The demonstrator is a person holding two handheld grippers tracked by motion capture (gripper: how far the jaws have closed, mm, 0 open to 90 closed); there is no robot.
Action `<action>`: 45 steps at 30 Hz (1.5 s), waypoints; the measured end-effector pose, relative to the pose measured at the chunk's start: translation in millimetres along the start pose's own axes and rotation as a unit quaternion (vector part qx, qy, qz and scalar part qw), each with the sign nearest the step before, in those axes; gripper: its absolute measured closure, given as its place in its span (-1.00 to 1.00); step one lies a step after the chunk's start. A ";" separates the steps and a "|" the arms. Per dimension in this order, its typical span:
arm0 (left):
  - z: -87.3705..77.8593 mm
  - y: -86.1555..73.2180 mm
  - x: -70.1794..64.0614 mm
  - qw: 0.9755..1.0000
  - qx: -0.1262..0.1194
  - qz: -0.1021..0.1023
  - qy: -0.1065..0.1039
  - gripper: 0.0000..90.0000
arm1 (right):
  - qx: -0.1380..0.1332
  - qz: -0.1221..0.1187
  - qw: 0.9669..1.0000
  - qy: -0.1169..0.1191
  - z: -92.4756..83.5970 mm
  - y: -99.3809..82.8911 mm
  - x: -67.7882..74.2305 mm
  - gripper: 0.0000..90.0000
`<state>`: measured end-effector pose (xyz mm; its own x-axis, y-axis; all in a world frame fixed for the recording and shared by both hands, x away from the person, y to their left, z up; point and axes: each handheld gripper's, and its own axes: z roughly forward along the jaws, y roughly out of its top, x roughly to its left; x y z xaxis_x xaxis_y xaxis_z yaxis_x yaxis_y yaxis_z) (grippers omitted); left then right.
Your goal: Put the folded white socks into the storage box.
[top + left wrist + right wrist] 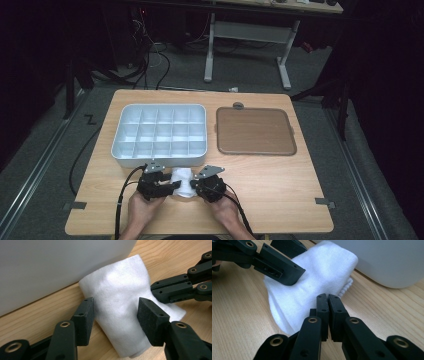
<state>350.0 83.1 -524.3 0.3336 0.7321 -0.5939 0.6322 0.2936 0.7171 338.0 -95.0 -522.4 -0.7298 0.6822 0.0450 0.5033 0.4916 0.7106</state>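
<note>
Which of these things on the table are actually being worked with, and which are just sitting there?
In use:
- white cloth
- left tool, jaws apart around it
- right tool, jaws together at its edge

Lying about:
- white compartment tray
- brown mat

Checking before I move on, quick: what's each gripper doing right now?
Left gripper: open, jaws either side of the white cloth.
Right gripper: shut, jaws together at the cloth's edge; a pinch cannot be told.

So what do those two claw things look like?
Both the left claw and the right claw are black, built from jointed bars with brass-coloured rivets. Each ends in two flat, blocky black pads with small holes. A grey three-cornered plate sits on top of each, and a black cable trails back past the hands.
</note>
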 end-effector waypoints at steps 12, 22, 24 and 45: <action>-3.6 12.9 1.6 0.999 -0.017 -0.031 0.001 -0.18 | -0.016 0.008 1.000 0.004 -9.3 1.1 1.2 0.76; 2.2 21.3 -0.5 0.999 -0.021 -0.043 0.005 -0.23 | -0.032 0.023 0.999 -0.016 -28.5 -7.3 -12.5 0.65; 4.2 20.0 0.0 0.999 -0.018 -0.045 0.007 -0.26 | -0.031 0.032 0.999 -0.027 -32.3 -12.7 -20.1 0.63; 14.5 7.6 6.1 0.999 0.010 -0.049 0.016 -0.10 | -0.027 0.132 0.981 -0.141 -81.6 -77.6 -89.8 0.43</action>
<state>367.0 81.0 -527.7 0.2462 0.7200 -0.6489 0.6749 0.3532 0.6479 326.7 -238.5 -524.3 -0.4168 0.9081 0.0411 0.6261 0.2540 0.7372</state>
